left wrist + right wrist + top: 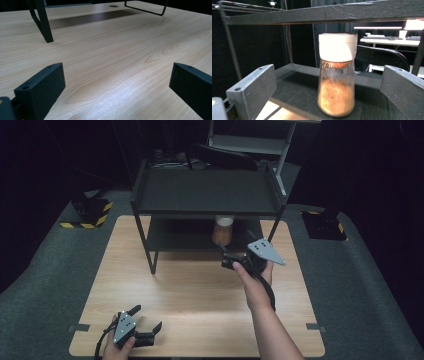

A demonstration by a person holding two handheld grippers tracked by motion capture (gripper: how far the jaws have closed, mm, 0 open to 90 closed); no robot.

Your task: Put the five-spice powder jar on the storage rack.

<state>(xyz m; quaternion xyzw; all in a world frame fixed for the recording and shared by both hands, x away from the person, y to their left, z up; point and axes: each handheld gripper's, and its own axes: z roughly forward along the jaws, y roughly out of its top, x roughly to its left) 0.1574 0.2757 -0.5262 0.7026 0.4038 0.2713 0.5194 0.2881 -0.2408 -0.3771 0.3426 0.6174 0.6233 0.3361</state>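
I work in a lab or test studio, not a home: my wooden worktop (195, 295) stands alone on grey carpet (360, 290) with black curtains around, hazard-striped blocks (87, 215) sit at the floor edges, and behind the rack (207, 192) I see a lit desk with keyboards (387, 38).

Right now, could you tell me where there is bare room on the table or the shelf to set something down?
The wooden table is bare between the left hand-held gripper and the black shelf rack. The rack's top shelf is bare too. It is crowded at the lower shelf's right end, where the right hand-held gripper faces the spice jar.
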